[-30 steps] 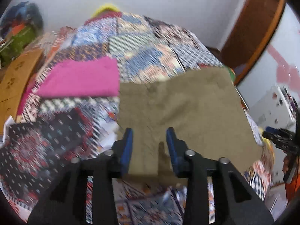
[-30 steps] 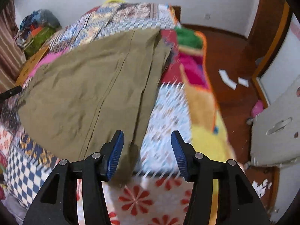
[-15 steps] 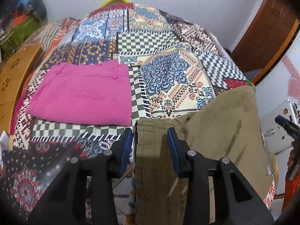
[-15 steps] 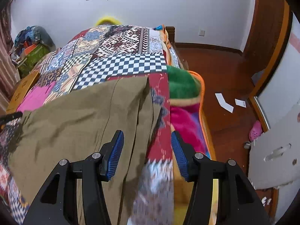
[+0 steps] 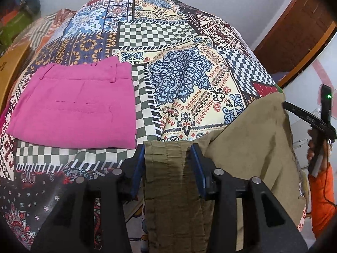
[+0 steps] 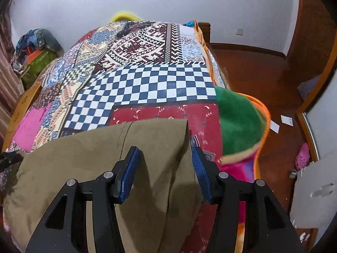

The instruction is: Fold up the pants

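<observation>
while the olive pants (image 5: 248, 147) are held up over the patchwork bedspread (image 5: 189, 80), the elastic waistband (image 5: 166, 164) is seen between the left gripper (image 5: 168, 166) blue pads, the right gripper (image 6: 164, 168) straddling a corner; neither bite can be confirmed. a weak pinch would drop one edge, skewing the fold toward the folded pink pants (image 5: 73, 105) ahead-left.

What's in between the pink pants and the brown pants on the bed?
Only bedspread: a green-and-white checkered strip lies between the folded pink pants and the brown pants, seen in the left wrist view.
</observation>
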Demonstrator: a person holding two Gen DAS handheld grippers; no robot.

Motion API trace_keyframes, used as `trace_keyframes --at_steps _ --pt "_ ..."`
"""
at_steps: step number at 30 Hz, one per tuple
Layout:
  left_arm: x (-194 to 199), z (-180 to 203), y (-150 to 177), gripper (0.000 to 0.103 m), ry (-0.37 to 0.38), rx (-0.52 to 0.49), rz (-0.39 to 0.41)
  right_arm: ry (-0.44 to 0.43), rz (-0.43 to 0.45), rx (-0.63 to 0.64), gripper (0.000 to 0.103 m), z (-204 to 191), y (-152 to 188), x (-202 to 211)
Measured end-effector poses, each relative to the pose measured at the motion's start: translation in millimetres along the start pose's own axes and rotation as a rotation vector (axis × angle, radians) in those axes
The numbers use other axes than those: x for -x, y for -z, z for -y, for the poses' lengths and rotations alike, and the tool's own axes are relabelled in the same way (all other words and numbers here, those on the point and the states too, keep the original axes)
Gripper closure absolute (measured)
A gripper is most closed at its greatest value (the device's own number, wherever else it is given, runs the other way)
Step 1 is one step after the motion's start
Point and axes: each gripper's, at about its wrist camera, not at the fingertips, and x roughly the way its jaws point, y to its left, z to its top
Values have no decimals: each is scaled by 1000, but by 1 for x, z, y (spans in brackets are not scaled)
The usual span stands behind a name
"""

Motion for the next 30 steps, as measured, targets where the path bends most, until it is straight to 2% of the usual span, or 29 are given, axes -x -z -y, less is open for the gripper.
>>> trace_keyframes --at_steps 1,3,4,6,7,9,14,18,19,21,22,23,26,28,30 --pt "1 -1 0 61 7 4 3 -5 -5 -2 58 0 -1 -3" --pt "2 -2 2 61 16 10 11 -39 -12 -12 71 1 -2 -7" --pt "3 -2 3 65 13 14 16 -50 -17 -12 73 0 -2 -7" --pt "3 -4 4 70 -3 31 26 -57 -4 -5 86 -3 -2 -5" --pt "6 -6 6 74 -6 44 44 -53 6 12 88 -6 -1 -3" --pt "8 -6 8 75 -14 49 68 -5 30 52 92 -15 1 0" --pt "8 -6 14 77 -50 56 102 113 67 143 94 -31 3 4" --pt "9 -8 18 82 -89 68 130 166 72 155 94 -29 0 -1" --pt "9 -10 18 86 -91 76 131 187 74 160 94 -28 0 -1" --pt "7 -13 18 97 -139 81 130 228 74 160 94 -23 -4 -4" --pt "6 -16 18 103 -195 83 131 240 71 156 94 -21 -6 -7" --pt "3 -22 18 103 -242 91 118 250 62 145 94 -16 -8 -8" --pt "-2 -41 23 103 -191 141 66 296 59 141 94 -7 -10 -4" --pt "6 -46 27 103 -171 143 78 255 43 114 90 1 -10 3" --pt "19 -42 27 102 -180 110 108 214 37 80 74 7 -8 15"
